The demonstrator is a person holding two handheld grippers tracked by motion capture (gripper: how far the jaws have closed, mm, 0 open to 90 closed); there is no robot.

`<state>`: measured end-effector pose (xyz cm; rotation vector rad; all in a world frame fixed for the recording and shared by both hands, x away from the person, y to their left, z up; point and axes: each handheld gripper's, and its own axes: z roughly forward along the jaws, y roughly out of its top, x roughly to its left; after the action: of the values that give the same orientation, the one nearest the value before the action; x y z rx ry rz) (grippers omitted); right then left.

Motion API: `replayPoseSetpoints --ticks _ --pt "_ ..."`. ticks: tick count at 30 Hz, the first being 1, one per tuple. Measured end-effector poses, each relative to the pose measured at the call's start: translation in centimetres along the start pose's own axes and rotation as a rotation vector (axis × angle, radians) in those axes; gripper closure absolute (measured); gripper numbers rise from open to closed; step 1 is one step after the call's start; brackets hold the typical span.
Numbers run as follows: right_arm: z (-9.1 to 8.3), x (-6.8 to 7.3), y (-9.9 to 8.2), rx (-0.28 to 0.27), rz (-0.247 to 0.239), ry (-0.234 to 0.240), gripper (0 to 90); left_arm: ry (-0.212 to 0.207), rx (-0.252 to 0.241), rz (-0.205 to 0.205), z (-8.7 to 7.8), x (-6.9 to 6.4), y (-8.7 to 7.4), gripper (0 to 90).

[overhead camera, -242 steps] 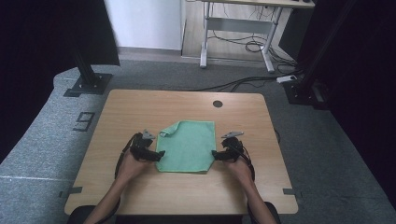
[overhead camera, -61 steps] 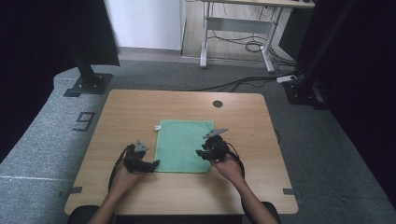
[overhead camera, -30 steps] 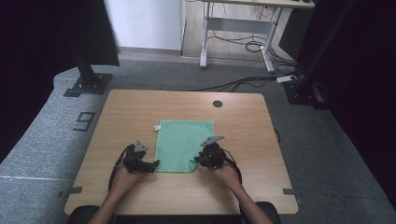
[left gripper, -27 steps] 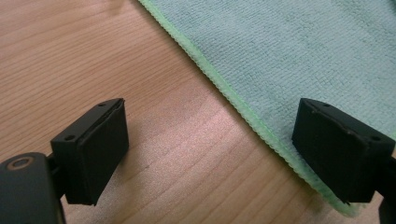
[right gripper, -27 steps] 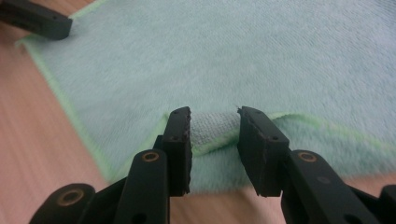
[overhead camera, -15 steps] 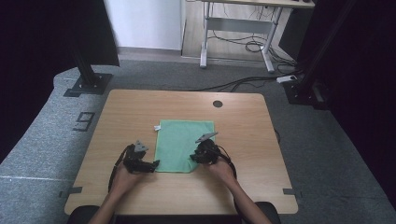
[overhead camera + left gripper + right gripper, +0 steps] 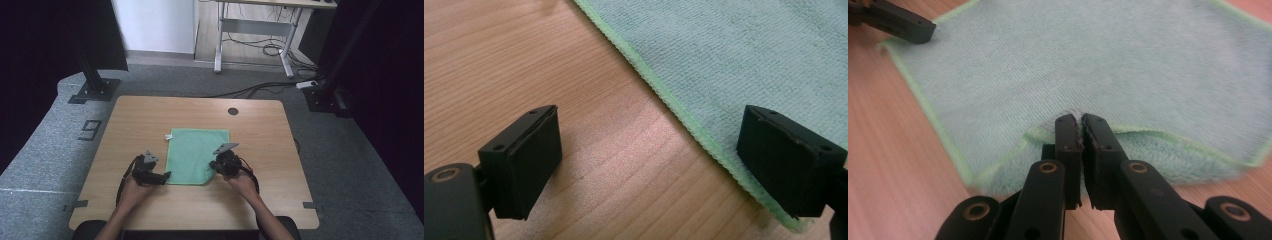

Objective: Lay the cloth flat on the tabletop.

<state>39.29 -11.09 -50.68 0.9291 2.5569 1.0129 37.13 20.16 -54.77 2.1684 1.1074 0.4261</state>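
green cloth [image 7: 195, 155] mid-fold on worktop [image 7: 260, 135]: right hand-held gripper [image 7: 1081, 131] clamped on its 5 o'clock edge, left hand-held gripper [image 7: 649, 155] apart at 7; next, it must pinch.

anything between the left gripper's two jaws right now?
In the left gripper view, the open left gripper has bare table and the cloth edge between its jaws.

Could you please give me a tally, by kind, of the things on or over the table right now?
Green cloth: 1
Handheld grippers: 2, the left gripper and the right gripper
White tag at the cloth's far left corner: 1
Total: 4
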Motion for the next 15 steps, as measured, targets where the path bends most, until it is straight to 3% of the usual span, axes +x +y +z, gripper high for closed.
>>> replayPoseSetpoints --ticks 7,15 --pt "-3.1 -0.8 -1.6 0.001 0.031 0.000 84.3 0.001 -0.001 -0.003 0.0 0.0 0.0 10.6" --pt "-4.4 -1.0 -5.6 0.041 0.076 0.006 82.9 0.003 -0.002 -0.003 0.0 -0.1 0.0 10.6"
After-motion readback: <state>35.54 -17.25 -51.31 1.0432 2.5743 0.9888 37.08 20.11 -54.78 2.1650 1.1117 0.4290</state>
